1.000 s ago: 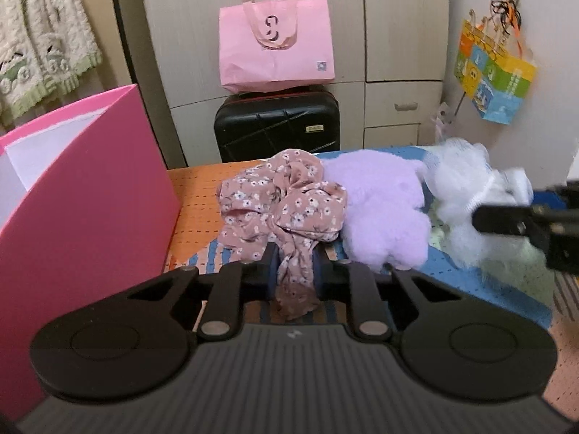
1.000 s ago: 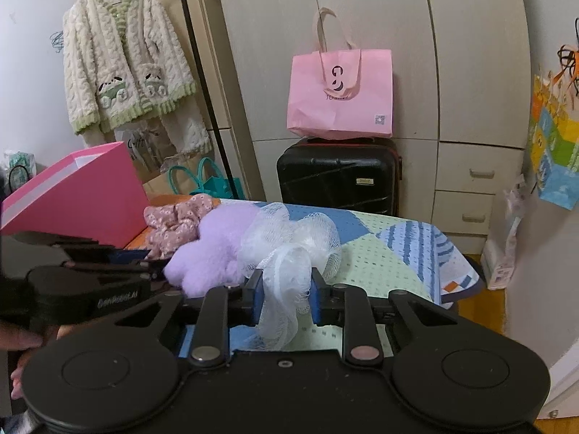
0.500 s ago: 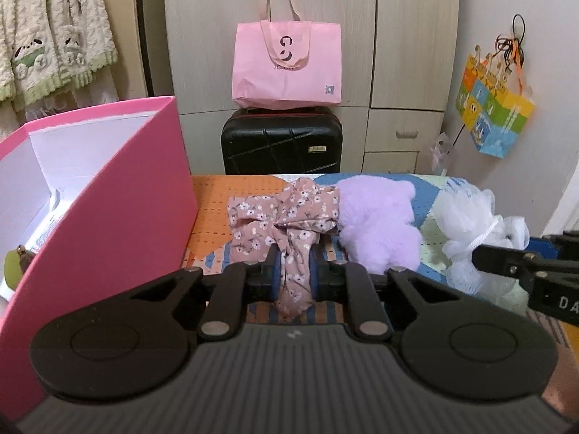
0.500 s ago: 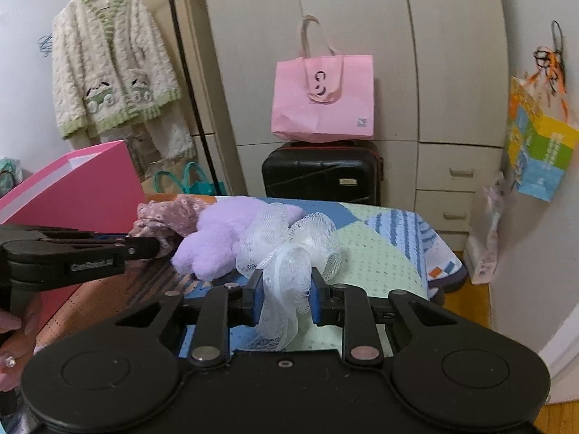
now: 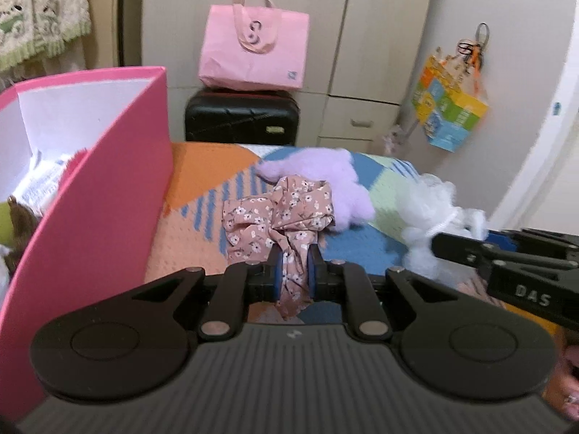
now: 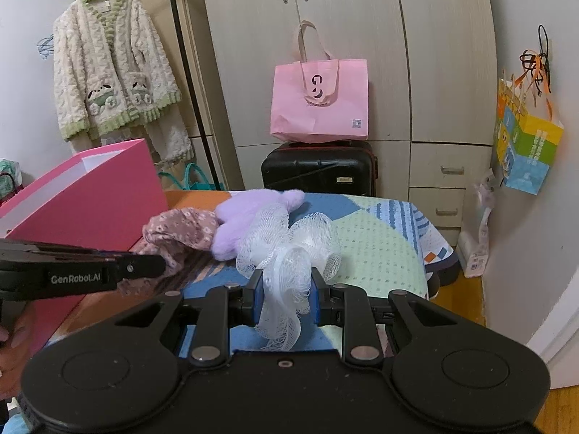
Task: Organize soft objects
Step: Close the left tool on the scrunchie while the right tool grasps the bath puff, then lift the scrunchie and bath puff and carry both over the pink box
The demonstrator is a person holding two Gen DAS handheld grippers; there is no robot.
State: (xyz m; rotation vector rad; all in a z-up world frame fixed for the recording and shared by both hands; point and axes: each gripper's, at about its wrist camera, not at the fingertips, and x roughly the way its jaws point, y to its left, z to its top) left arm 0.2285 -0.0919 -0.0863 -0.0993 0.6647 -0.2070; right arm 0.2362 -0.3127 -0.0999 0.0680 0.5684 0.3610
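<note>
In the left wrist view we hold the left gripper (image 5: 293, 271) closed on the floral scrunchie (image 5: 280, 213); its blue pads pinch a hanging fold of the pink cloth, and the rest of the scrunchie bunches just above the fingers at 12 o'clock. In the right wrist view the right gripper (image 6: 286, 291) is closed on the white mesh puff (image 6: 289, 249), with a tail of netting hanging down between the pads.

The purple plush (image 5: 325, 177) lies on the patchwork cover (image 5: 213, 166) of the table, just behind the scrunchie at 1 o'clock in the left view. In the right view it sits at 11 o'clock, partly hidden by the puff, and we cannot tell if they touch.

The pink box (image 5: 108, 195) stands at 9 o'clock of the left gripper, very near, with its tall wall between us and its inside. Some papers and a brown thing show inside it, but we cannot say what they are.

In the right view the left gripper (image 6: 144, 266) comes in from 9 o'clock, in front of the box wall. Behind the table at 12 o'clock there is a black suitcase (image 6: 318, 170) with a pink tote bag (image 6: 320, 105) on top, against a wardrobe (image 6: 362, 36). A colourful bag (image 6: 524, 144) hangs at 2 o'clock, and a cream cardigan (image 6: 112, 79) hangs at 10 o'clock.
</note>
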